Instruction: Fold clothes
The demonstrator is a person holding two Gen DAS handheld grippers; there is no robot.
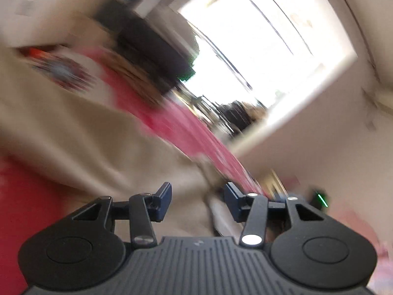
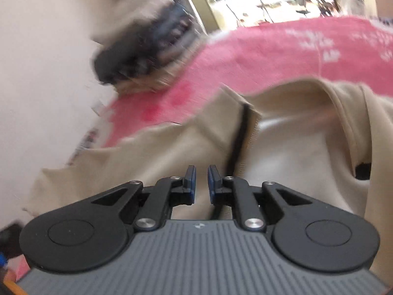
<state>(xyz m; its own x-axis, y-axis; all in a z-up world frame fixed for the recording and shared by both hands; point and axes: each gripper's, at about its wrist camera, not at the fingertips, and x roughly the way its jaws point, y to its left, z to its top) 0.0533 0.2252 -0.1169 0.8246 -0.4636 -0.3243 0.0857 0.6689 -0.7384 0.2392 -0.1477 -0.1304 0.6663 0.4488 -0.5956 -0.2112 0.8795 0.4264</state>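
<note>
Hanging apart and empty, left tongs (image 1: 197,198) clear the beige garment's (image 2: 172,152) edge (right tongs (image 2: 202,184) slightly parted)

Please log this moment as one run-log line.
left gripper: open, empty | right gripper: narrow gap, empty | beige garment: unfolded on pink cover

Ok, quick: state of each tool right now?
Left tool: open, nothing held, above the beige garment.
Right tool: nearly closed with a narrow gap, nothing visibly gripped.
</note>
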